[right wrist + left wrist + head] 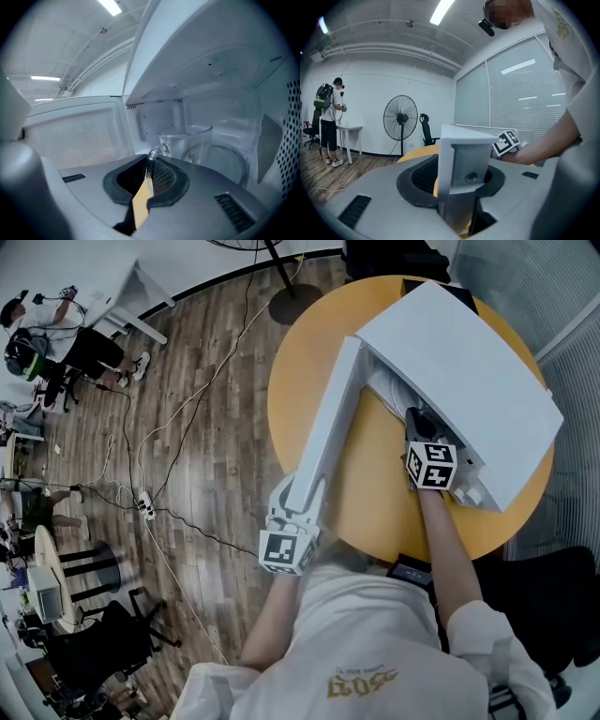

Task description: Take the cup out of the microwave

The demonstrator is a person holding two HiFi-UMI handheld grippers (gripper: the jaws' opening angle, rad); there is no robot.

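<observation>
A white microwave (459, 362) stands on a round orange table (380, 498), its door (328, 418) swung wide open toward me. My left gripper (298, 507) is shut on the door's free edge (464, 154), which stands upright between its jaws. My right gripper (420, 426) reaches into the oven cavity. In the right gripper view a clear glass cup (190, 143) stands upright on the glass turntable (232, 164). Its curved handle (154, 152) lies pinched between the jaws of my right gripper (149, 174). From the head view the cup is hidden inside the microwave.
The oven's ceiling and side walls (276, 140) close in tightly round the cup. Cables and a power strip (145, 507) lie on the wooden floor to the left. A standing fan (400, 118) and an office chair (426, 133) are beyond the table, and another person (330, 119) stands far off.
</observation>
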